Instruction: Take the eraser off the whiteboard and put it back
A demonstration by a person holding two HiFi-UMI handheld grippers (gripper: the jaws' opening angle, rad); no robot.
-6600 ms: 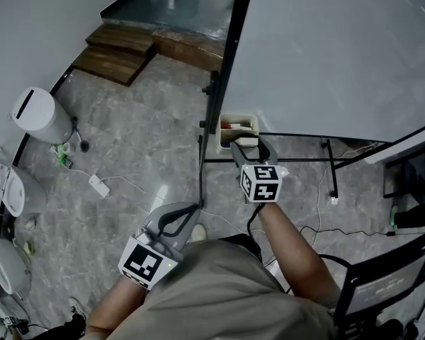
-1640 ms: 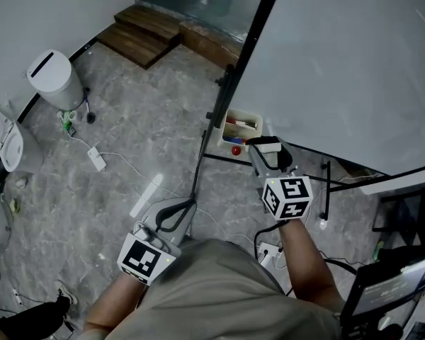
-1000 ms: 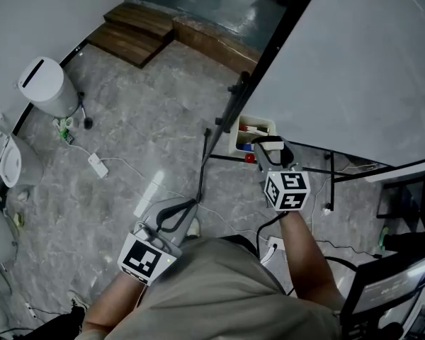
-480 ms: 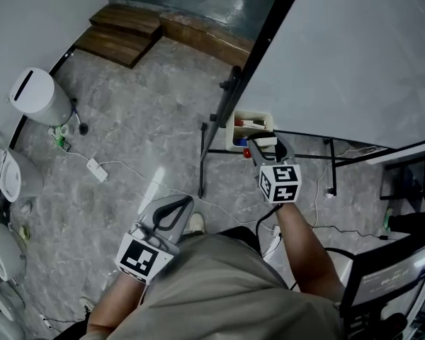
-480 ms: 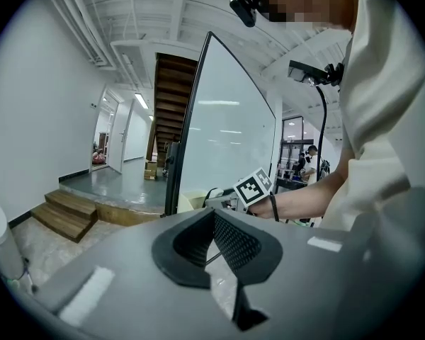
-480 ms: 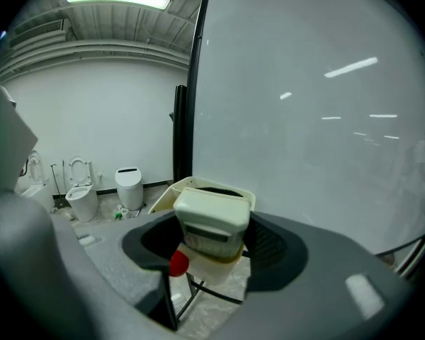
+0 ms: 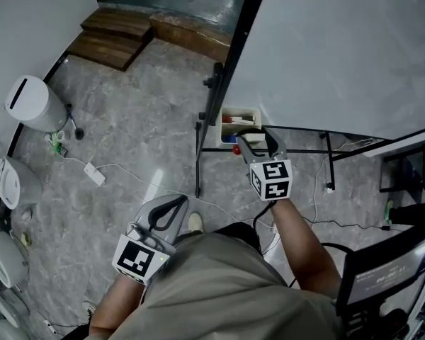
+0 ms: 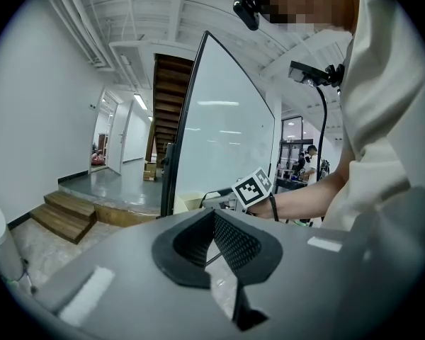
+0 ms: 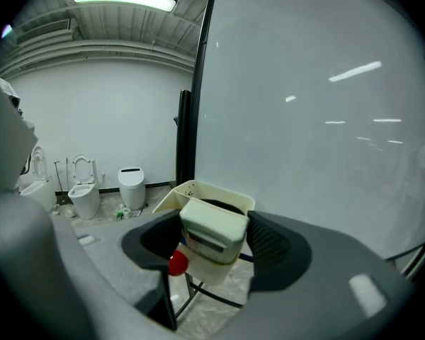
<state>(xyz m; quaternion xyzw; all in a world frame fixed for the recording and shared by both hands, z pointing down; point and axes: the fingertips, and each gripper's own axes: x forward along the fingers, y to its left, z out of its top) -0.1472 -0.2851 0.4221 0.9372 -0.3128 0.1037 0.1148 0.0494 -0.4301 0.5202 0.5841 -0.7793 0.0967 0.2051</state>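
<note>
In the right gripper [image 9: 212, 245] — eraser [image 9: 211, 227].

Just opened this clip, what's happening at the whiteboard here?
A person stands at the whiteboard with a gripper in each hand. The right gripper has its jaws shut on the eraser, held near the board's lower corner by the tray. The left gripper hangs low by the person's side, jaws shut, holding nothing.
</note>
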